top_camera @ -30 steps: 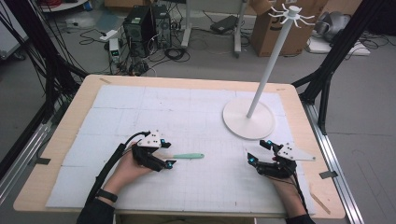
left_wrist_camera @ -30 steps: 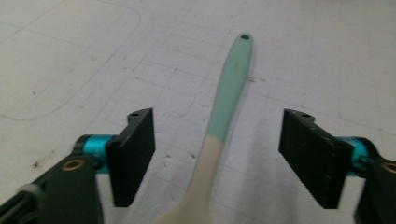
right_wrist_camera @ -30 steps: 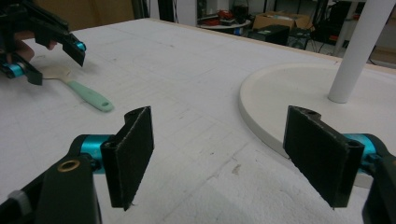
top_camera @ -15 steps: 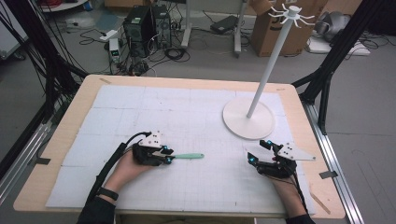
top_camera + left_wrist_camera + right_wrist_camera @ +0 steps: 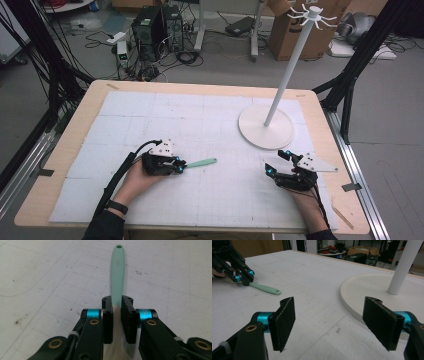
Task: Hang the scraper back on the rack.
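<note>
A mint-green utensil handle (image 5: 202, 162) with a hole at its tip lies along the white mat, pointing right. My left gripper (image 5: 182, 164) is shut on the handle's near end; in the left gripper view the jaws (image 5: 117, 301) press the green handle (image 5: 117, 270) from both sides, and the utensil's head is hidden under them. My right gripper (image 5: 276, 161) rests low at the front right with its jaws wide apart and nothing between them (image 5: 329, 315). From there I see the green handle (image 5: 265, 288) and the left gripper (image 5: 245, 277) far off.
A white hook stand rises on a thin pole (image 5: 290, 70) from a round base (image 5: 265, 135), just beyond the right gripper; the base (image 5: 367, 290) sits close ahead of its jaws. The white gridded mat (image 5: 200, 115) covers the wooden table (image 5: 65, 150).
The left gripper with the green handle has shifted very slightly away from the front edge. The right gripper has stayed put and open.
</note>
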`<state>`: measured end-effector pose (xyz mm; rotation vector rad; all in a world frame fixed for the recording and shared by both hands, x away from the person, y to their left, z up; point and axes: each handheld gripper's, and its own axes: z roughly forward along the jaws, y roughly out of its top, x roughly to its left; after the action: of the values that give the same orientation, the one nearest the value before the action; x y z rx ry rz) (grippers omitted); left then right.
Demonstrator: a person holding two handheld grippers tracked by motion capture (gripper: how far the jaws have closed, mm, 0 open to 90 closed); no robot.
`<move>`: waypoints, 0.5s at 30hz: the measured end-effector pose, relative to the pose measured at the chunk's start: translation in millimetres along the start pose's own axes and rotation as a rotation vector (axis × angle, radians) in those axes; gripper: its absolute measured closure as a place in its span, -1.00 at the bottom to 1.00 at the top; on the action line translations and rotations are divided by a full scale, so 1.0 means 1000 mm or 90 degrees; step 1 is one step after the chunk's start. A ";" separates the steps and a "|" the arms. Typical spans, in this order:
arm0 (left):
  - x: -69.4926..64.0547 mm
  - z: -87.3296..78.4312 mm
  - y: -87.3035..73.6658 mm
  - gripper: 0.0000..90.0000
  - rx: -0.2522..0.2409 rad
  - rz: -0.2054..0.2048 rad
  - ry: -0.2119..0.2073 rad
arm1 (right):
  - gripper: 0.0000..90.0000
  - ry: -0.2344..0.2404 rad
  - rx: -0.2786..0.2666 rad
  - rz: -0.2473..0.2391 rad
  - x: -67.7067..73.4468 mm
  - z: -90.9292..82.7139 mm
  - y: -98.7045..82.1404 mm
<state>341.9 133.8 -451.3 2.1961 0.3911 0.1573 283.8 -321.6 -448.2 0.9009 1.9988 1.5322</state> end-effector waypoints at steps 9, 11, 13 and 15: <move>0.001 -0.011 0.010 0.80 -0.055 -0.023 0.023 | -0.43 0.000 0.000 0.005 0.000 0.000 0.000; 0.001 -0.017 0.017 0.80 -0.083 -0.039 0.030 | -0.43 0.000 0.000 0.006 0.000 0.000 0.000; 0.002 -0.024 0.025 0.80 -0.105 -0.048 0.033 | -0.43 0.000 0.000 0.005 0.000 0.000 0.000; 0.002 -0.030 0.035 0.80 -0.123 -0.056 0.039 | -0.43 0.000 0.000 0.006 0.000 0.000 0.000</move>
<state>344.3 137.4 -405.7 1.9841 0.4858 0.2049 283.6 -321.8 -448.1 0.9112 1.9973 1.5366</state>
